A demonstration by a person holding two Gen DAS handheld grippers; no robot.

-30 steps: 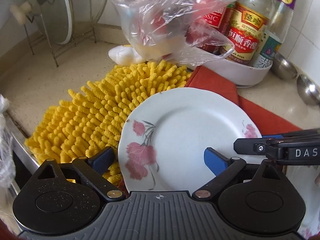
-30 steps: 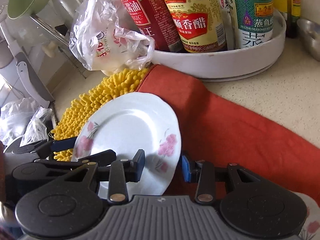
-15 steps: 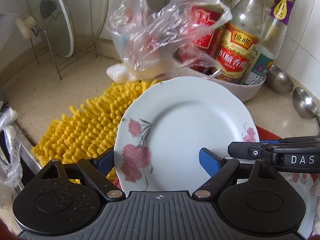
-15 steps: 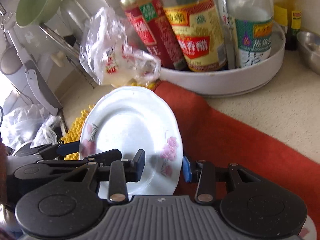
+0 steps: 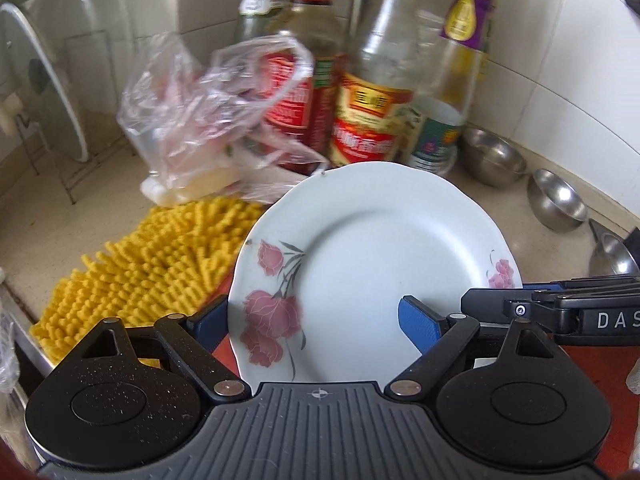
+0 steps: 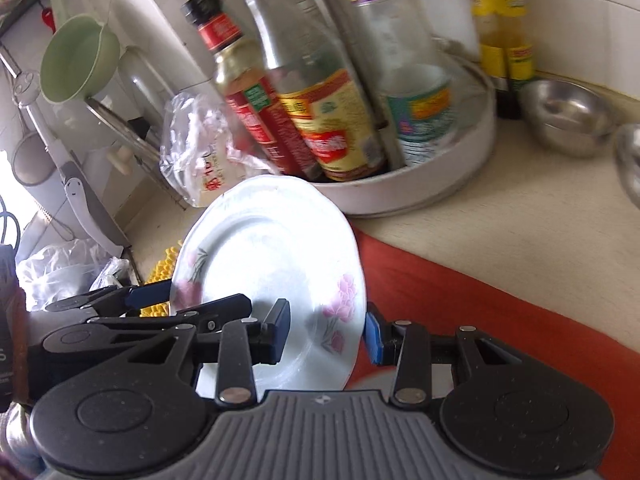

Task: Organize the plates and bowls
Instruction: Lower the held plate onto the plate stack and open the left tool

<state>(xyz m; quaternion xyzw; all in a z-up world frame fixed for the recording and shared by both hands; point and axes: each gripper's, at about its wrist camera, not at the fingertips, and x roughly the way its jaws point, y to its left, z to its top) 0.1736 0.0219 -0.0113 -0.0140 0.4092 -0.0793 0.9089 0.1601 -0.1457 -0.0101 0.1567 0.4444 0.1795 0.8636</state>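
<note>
- Above the desk (image 6: 520,216), the plate (image 5: 372,272) is carried tilted, its far rim raised toward the bottles (image 5: 368,120), so both hand-held grippers share the load at opposite edges.
- The left hand-held gripper (image 5: 308,320) straddles the plate's near-left rim. Its jaws have just been closing with the plate between them. 1 blue pad sits behind the rim and 1 on the plate face. The frames do not confirm pad pressure, so whether it clamps cannot be told.
- The right hand-held gripper (image 6: 326,330) is clamped on the plate's right rim, 1 pad on each face.
- The plate hangs clear of the yellow mat (image 5: 152,264) and the red cloth (image 6: 480,304) below it.
- Judgement: the 2-point hold stops the thin, smooth rim from pivoting or slipping during transfer.
</note>
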